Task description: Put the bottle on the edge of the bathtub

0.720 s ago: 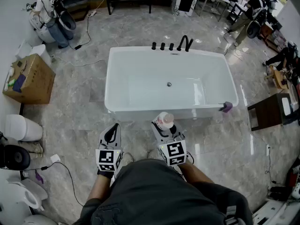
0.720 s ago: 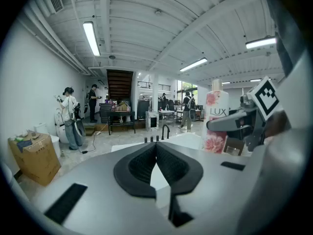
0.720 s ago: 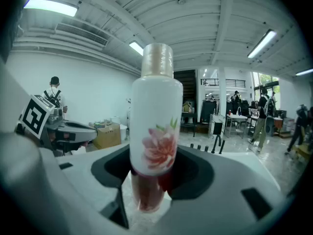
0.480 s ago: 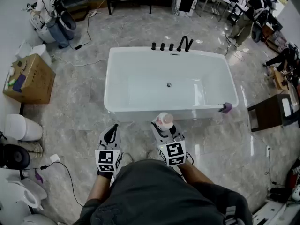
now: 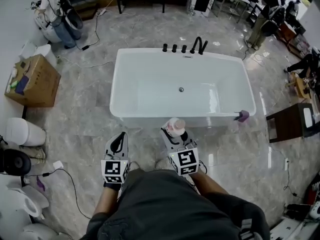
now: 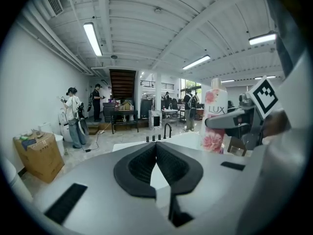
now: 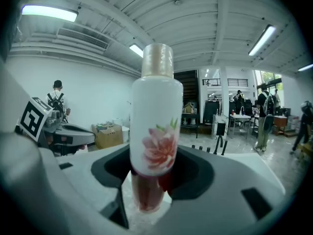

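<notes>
White floral bottle [image 7: 155, 131] stood upright, clamped in the right gripper [image 7: 152, 175], bathtub [image 5: 140, 118] just ahead; left gripper [image 6: 156, 153] pinched together, empty.

We see a white bottle [image 7: 155, 106] with pink flower and pale gold cap, glossy white bathtub [image 5: 125, 84], black taps [image 5: 174, 48], grey marbled floor [image 5: 80, 114], brown cardboard box [image 5: 35, 81]

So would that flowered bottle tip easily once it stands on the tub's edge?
Probably yes: the bottle is tall and slim, and the bathtub rim looks narrow and glossy. Its smooth plastic-looking shell seems stiff, perhaps slippery. The right claw holds it upright low down, so it may wobble.
</notes>
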Demonstrator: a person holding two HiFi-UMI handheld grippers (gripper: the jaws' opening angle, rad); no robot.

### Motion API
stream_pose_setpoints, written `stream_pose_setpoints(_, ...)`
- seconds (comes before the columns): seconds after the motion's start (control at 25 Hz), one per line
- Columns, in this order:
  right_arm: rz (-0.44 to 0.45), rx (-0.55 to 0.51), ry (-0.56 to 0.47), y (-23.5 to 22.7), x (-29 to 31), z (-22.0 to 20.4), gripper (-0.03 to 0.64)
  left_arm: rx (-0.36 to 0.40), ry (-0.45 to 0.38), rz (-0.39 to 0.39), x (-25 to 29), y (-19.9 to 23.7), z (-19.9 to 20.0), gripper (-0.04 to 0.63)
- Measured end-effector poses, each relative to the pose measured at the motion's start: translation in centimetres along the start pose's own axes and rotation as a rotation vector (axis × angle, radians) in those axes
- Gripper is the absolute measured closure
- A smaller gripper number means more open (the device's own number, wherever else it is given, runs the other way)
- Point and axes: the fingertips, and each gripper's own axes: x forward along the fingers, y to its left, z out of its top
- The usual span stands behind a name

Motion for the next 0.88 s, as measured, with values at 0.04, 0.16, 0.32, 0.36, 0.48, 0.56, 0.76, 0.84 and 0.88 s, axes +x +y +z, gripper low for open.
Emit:
stream_pose_setpoints(0.04, 0.005, -0.004, -0.002, -0.3, 0.0, 0.0, 0.38, -0.001, 0.002, 0.008, 0.0, -0.2, 0.0, 0.592)
stream_pose_setpoints(0.16, 0.017, -0.014, -0.007, -1.4, 0.2, -0.2, 0.38, -0.005, 0.009, 0.028, 0.1, -1.0, -0.5, 0.592)
stream_pose_setpoints(0.32, 0.026, -0.018, 0.011, -2.2, 1.6, -0.9, 0.38, -0.024, 0.029, 0.051, 0.4, -0.7, -1.6, 0.592)
stream_pose_setpoints(0.36, 0.027, -0.02, 0.017, -2.3, 2.0, -1.0, 0.38, -0.031, 0.033, 0.054, 0.5, -0.4, -1.8, 0.592)
stream_pose_setpoints(0.48, 0.027, -0.026, 0.029, -2.7, 3.6, -1.2, 0.38, -0.044, 0.037, 0.062, 1.5, 0.9, -2.2, 0.592)
stream_pose_setpoints(0.56, 0.022, -0.03, 0.038, -3.1, 5.0, -1.4, 0.38, -0.052, 0.035, 0.062, 2.6, 1.9, -2.5, 0.592)
stream_pose_setpoints(0.76, 0.01, -0.043, 0.063, -3.0, 9.4, -0.8, 0.38, -0.076, 0.04, 0.035, 6.8, 5.6, -2.7, 0.592)
stream_pose_setpoints(0.84, 0.003, -0.044, 0.068, -3.3, 11.3, -0.2, 0.38, -0.077, 0.035, 0.015, 8.9, 7.0, -1.9, 0.592)
stream_pose_setpoints(0.88, -0.002, -0.043, 0.07, -3.5, 12.4, 0.2, 0.38, -0.076, 0.031, 0.005, 10.0, 7.7, -1.4, 0.592)
